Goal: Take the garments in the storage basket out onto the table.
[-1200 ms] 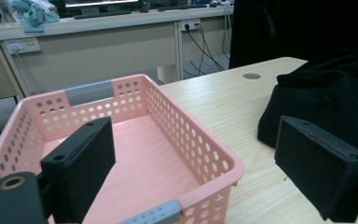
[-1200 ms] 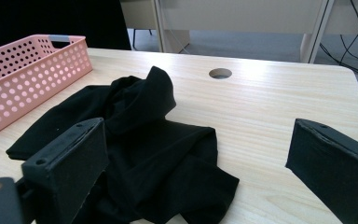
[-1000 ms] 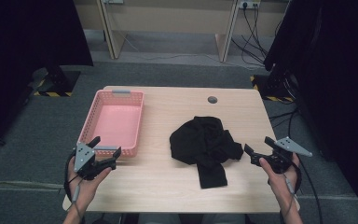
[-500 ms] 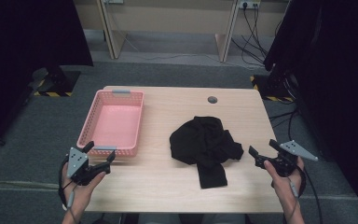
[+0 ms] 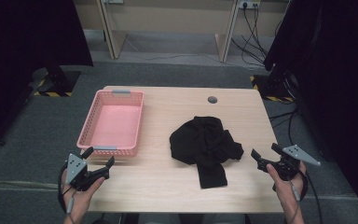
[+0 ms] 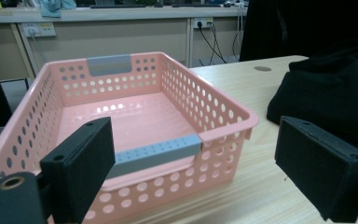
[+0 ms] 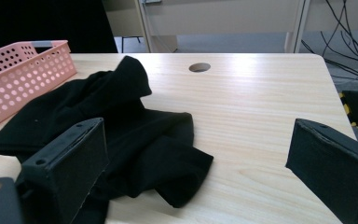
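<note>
A crumpled black garment (image 5: 206, 144) lies in the middle of the wooden table (image 5: 177, 186), and it spreads low and dark (image 7: 98, 130) in the right gripper view. A pink perforated basket (image 5: 113, 122) with grey handles stands empty at the table's left; its near wall (image 6: 168, 172) faces the left gripper's camera. My left gripper (image 5: 99, 160) hovers open at the front left corner, just short of the basket. My right gripper (image 5: 265, 152) is open off the garment's right edge, holding nothing.
A round cable hole (image 5: 212, 99) sits near the table's far edge. Desk legs and cables (image 5: 256, 28) stand on the floor behind. Dark curtains (image 5: 326, 70) flank both sides. Bare wood (image 7: 261, 102) lies to the right of the garment.
Both hands drew back toward the table's front edge. The left gripper moved down and left from the basket's corner; the right one shifted slightly right and down. Both stayed open.
</note>
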A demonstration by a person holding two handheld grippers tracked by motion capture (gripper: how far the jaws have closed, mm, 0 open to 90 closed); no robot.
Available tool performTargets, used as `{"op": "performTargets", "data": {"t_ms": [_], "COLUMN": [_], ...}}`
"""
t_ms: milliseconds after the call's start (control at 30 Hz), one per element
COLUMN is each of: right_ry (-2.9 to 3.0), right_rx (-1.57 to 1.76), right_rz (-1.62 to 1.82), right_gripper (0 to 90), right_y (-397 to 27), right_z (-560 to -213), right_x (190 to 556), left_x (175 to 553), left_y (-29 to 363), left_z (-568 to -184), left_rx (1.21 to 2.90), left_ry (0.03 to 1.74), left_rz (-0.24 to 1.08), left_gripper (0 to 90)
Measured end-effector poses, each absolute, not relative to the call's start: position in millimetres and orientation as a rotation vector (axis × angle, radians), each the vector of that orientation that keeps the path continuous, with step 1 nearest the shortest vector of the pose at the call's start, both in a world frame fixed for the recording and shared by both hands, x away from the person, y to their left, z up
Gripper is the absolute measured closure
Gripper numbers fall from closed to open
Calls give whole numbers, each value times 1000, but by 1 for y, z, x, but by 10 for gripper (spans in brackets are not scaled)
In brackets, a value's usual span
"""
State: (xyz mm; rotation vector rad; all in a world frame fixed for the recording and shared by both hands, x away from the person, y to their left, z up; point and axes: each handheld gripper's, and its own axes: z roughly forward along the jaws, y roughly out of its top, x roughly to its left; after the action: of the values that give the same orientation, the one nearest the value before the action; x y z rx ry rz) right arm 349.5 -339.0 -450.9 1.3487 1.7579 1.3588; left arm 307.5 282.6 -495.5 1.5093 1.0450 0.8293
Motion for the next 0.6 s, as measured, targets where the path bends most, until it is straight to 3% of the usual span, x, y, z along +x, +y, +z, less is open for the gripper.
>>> {"op": "performTargets", "data": {"t_ms": [600], "right_ry": [1729], "right_rx": [1399], "right_rz": [1347], "right_gripper": [49], "right_y": [-353], "right_z": [-475], "right_x": [341], "left_x": [305], "left_y": [279], "left_z": [-515], "left_rx": [1538], "left_ry": [1043], "left_rz": [802], "left_gripper": [108]}}
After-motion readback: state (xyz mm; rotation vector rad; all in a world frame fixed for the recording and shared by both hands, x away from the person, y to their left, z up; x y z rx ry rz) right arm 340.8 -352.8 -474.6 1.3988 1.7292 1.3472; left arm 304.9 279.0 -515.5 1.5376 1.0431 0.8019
